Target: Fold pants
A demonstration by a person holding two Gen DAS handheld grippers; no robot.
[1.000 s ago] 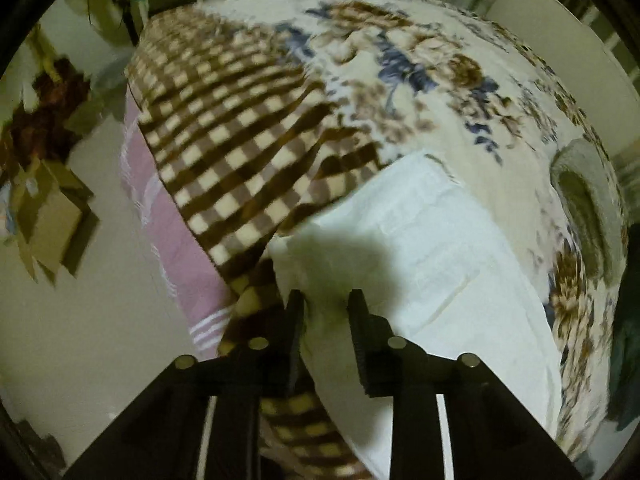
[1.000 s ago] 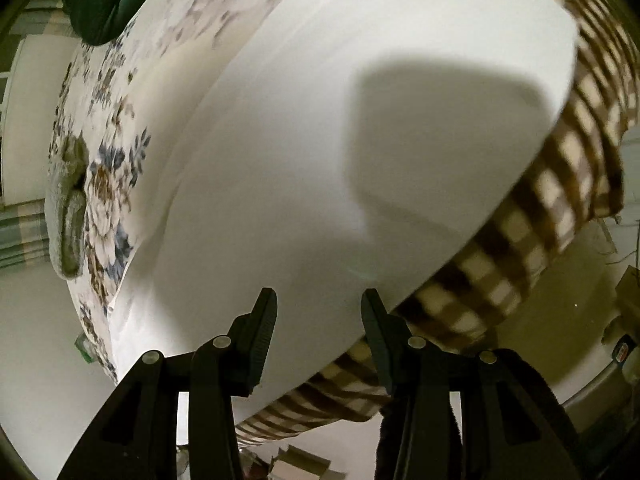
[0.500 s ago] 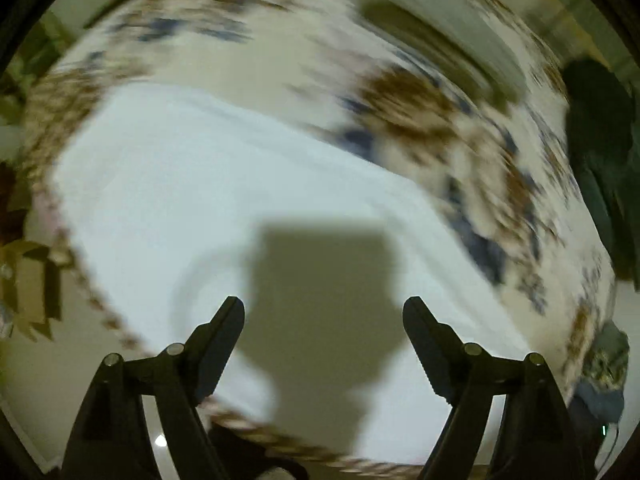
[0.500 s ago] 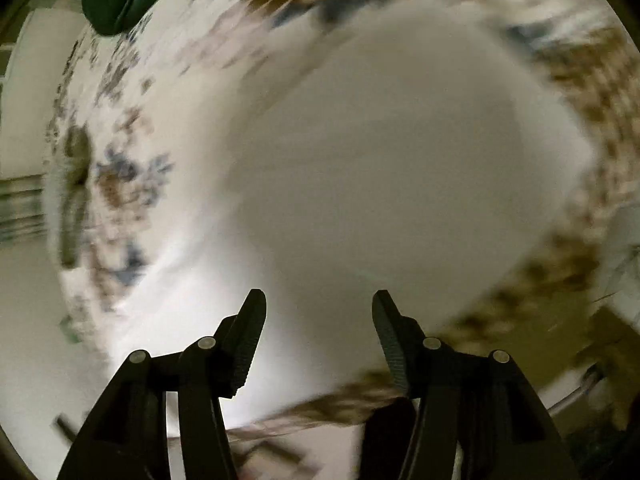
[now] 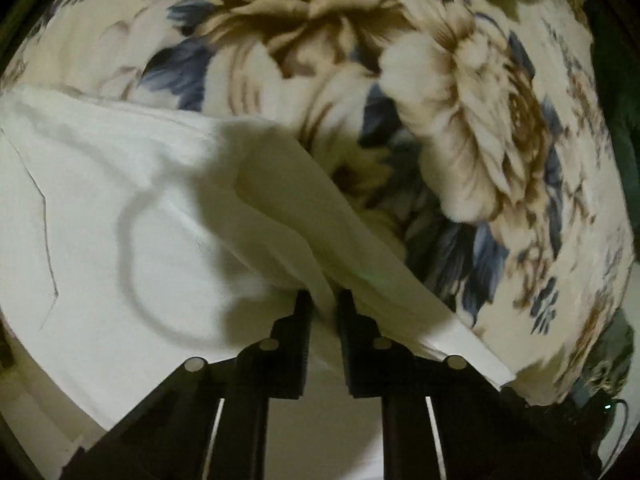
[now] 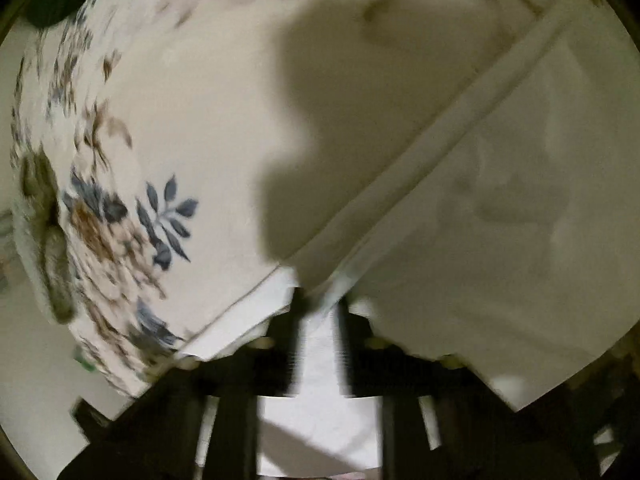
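The white pants [image 5: 100, 216] lie on a bed covered with a floral blanket [image 5: 460, 128]. In the left wrist view my left gripper [image 5: 324, 300] is shut on a raised fold of the white pants at their edge. In the right wrist view my right gripper [image 6: 320, 300] is shut on the pants' hem [image 6: 420, 168], and the white cloth [image 6: 500, 248] spreads to the right and hangs between the fingers. The view is blurred by motion.
The floral blanket [image 6: 120, 208] fills the left of the right wrist view. A dark green cloth [image 5: 624, 128] lies at the far right of the left view. A grey-green item [image 6: 44, 232] sits at the bed's left edge.
Both grippers were open above the pants; they have dropped to the cloth's edge and shut on it. The left one has lifted a fold of cloth.
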